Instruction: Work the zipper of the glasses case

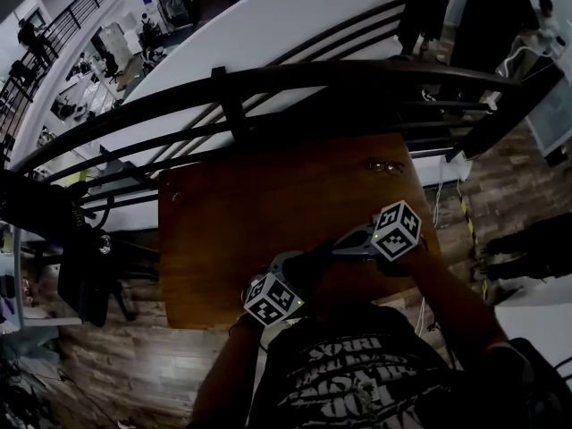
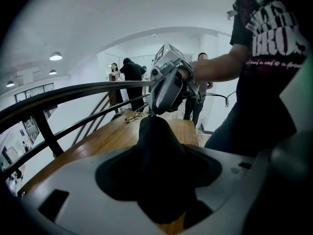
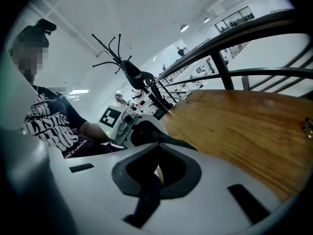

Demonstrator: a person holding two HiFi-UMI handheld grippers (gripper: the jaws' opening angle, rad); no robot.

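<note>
The black glasses case (image 1: 318, 263) sits between my two grippers near the front edge of the wooden table (image 1: 250, 213). My left gripper (image 1: 299, 273) is shut on the case's wide body, which fills the left gripper view as a dark hump (image 2: 159, 165). My right gripper (image 1: 347, 247) meets the case's far tip (image 2: 152, 117) and is shut on the dark zipper pull (image 3: 145, 196). The pull runs down from the case (image 3: 152, 139) between the closed jaws. The left gripper (image 3: 121, 124) shows behind the case in the right gripper view.
A pair of glasses (image 1: 384, 165) lies at the table's far right corner, also seen as glasses (image 2: 133, 117). A dark curved railing (image 1: 268, 83) runs behind the table's far edge. People stand beyond the railing. The person's torso is close to the front edge.
</note>
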